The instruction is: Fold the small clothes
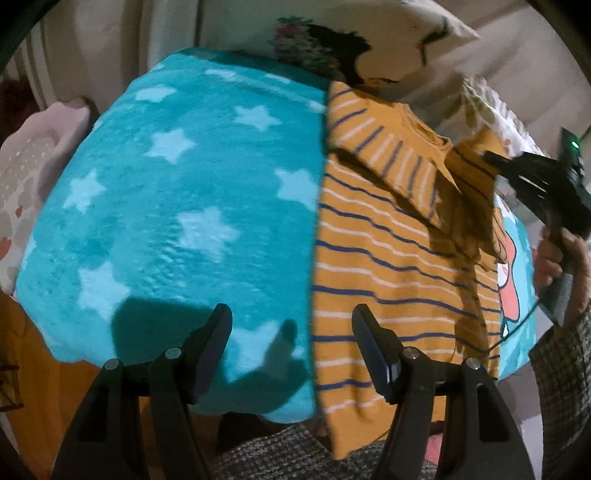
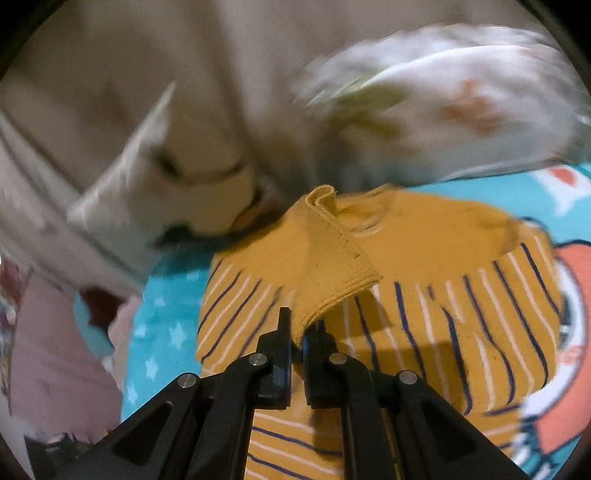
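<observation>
A mustard-yellow child's sweater (image 1: 388,258) with navy and white stripes lies on a teal star blanket (image 1: 177,192). Its left sleeve is folded across the chest. My left gripper (image 1: 291,321) is open and empty, hovering over the sweater's left edge near the hem. My right gripper (image 2: 300,328) is shut on the ribbed cuff (image 2: 332,266) of the other sleeve and holds it lifted above the sweater's body (image 2: 424,332). The right gripper also shows in the left wrist view (image 1: 495,158) at the far right, with the sleeve hanging from it.
Printed white pillows (image 1: 406,33) lie at the blanket's far edge, and another shows in the right wrist view (image 2: 461,96). A pink cushion (image 1: 40,147) sits at the left. A cartoon print (image 2: 576,295) marks the blanket right of the sweater. The blanket's near edge (image 1: 258,406) borders checked fabric.
</observation>
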`<move>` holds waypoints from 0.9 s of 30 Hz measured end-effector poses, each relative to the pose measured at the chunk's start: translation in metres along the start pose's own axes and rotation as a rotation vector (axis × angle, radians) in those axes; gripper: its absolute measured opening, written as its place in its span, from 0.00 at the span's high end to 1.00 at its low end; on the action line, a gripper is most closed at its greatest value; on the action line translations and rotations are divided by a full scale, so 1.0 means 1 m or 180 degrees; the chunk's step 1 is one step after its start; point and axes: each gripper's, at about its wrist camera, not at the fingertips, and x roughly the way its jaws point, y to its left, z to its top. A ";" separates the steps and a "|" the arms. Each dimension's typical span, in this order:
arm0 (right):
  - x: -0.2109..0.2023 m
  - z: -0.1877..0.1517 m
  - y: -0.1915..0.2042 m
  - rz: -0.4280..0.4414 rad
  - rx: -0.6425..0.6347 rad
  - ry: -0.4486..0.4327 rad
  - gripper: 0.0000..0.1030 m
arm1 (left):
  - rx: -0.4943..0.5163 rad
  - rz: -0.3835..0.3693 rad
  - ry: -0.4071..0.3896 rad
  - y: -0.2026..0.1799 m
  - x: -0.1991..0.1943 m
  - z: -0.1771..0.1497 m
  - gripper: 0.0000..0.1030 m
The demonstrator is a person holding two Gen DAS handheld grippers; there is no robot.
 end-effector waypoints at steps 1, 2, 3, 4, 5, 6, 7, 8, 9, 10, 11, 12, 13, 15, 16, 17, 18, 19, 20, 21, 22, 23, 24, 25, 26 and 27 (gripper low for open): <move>0.014 -0.002 0.012 -0.0030 -0.0068 0.0069 0.95 | -0.0036 0.0000 0.0019 0.007 0.001 0.001 0.36; 0.030 -0.004 0.024 -0.0081 -0.0146 0.0138 0.95 | -0.0064 -0.0005 0.0034 0.013 0.003 0.003 0.36; 0.046 -0.009 0.033 -0.0149 -0.0231 0.0215 0.95 | -0.0092 -0.0012 0.0050 0.019 0.004 0.004 0.36; 0.059 -0.012 0.040 -0.0204 -0.0290 0.0271 0.95 | -0.0108 -0.0015 0.0064 0.025 0.005 0.005 0.36; 0.071 -0.016 0.046 -0.0258 -0.0351 0.0338 0.95 | -0.0121 -0.0012 0.0072 0.029 0.006 0.006 0.36; 0.085 -0.020 0.052 -0.0311 -0.0405 0.0406 0.95 | -0.0133 -0.0012 0.0077 0.032 0.006 0.006 0.36; 0.094 -0.020 0.056 -0.0337 -0.0434 0.0452 0.95 | -0.0146 -0.0015 0.0083 0.036 0.007 0.007 0.36; 0.103 -0.023 0.061 -0.0363 -0.0469 0.0501 0.95 | -0.0153 -0.0013 0.0088 0.039 0.007 0.007 0.36; 0.112 -0.026 0.065 -0.0399 -0.0505 0.0543 0.95 | -0.0161 -0.0009 0.0098 0.042 0.009 0.008 0.36; 0.117 -0.029 0.069 -0.0436 -0.0539 0.0570 0.95 | -0.0171 -0.0008 0.0112 0.044 0.010 0.008 0.36; 0.123 -0.033 0.073 -0.0470 -0.0580 0.0598 0.94 | -0.0180 -0.0014 0.0126 0.046 0.012 0.008 0.36; 0.128 -0.035 0.078 -0.0497 -0.0613 0.0619 0.94 | -0.0183 -0.0018 0.0140 0.047 0.014 0.009 0.36; 0.133 -0.037 0.083 -0.0534 -0.0666 0.0641 0.93 | -0.0179 -0.0014 0.0152 0.048 0.015 0.010 0.36; 0.142 -0.041 0.095 -0.0585 -0.0780 0.0658 0.89 | -0.0160 -0.0021 0.0162 0.047 0.017 0.011 0.36; 0.144 -0.043 0.102 -0.0586 -0.0825 0.0660 0.86 | -0.0150 -0.0027 0.0166 0.046 0.017 0.012 0.36; 0.146 -0.044 0.108 -0.0571 -0.0855 0.0651 0.81 | -0.0138 -0.0033 0.0171 0.045 0.018 0.013 0.36; 0.145 -0.048 0.115 -0.0550 -0.0919 0.0627 0.71 | -0.0120 -0.0043 0.0175 0.044 0.019 0.014 0.36; 0.143 -0.053 0.123 -0.0485 -0.0995 0.0619 0.69 | -0.0100 -0.0054 0.0182 0.042 0.020 0.016 0.36; 0.143 -0.058 0.131 -0.0337 -0.1060 0.0653 0.69 | -0.0077 -0.0062 0.0190 0.040 0.021 0.017 0.36; 0.142 -0.062 0.136 -0.0251 -0.1095 0.0690 0.69 | -0.0061 -0.0066 0.0197 0.038 0.022 0.018 0.36; 0.139 -0.066 0.142 -0.0177 -0.1143 0.0716 0.69 | -0.0038 -0.0072 0.0208 0.036 0.024 0.019 0.36; 0.136 -0.070 0.145 -0.0145 -0.1176 0.0717 0.69 | -0.0010 -0.0080 0.0215 0.034 0.025 0.021 0.36; 0.129 -0.074 0.145 -0.0101 -0.1187 0.0706 0.69 | 0.0014 -0.0085 0.0217 0.032 0.026 0.021 0.36; 0.123 -0.077 0.141 -0.0086 -0.1149 0.0710 0.68 | 0.0050 -0.0057 0.0188 0.028 0.028 0.022 0.36; 0.119 -0.079 0.137 -0.0093 -0.1108 0.0719 0.68 | 0.0089 -0.0050 0.0192 0.025 0.030 0.022 0.36; 0.113 -0.083 0.130 -0.0106 -0.1034 0.0723 0.68 | 0.0139 -0.0046 0.0195 0.020 0.031 0.022 0.36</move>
